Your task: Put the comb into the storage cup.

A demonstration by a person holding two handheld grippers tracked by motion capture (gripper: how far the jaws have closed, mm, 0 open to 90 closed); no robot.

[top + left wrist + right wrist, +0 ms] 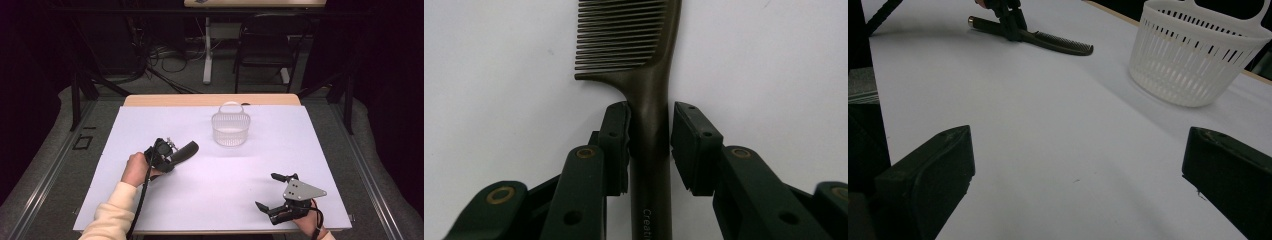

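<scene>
Both left claw pads flank comb handle.

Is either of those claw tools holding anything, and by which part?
The left gripper clamps the dark plastic comb by its handle, just below the teeth. The right gripper holds nothing.

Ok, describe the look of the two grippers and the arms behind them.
Both are black. The left gripper trails a black cable over a cream sleeve; its flat pads carry small screws and brass pivots. The right gripper wears a grey three-cornered plate with dark holes.
</scene>
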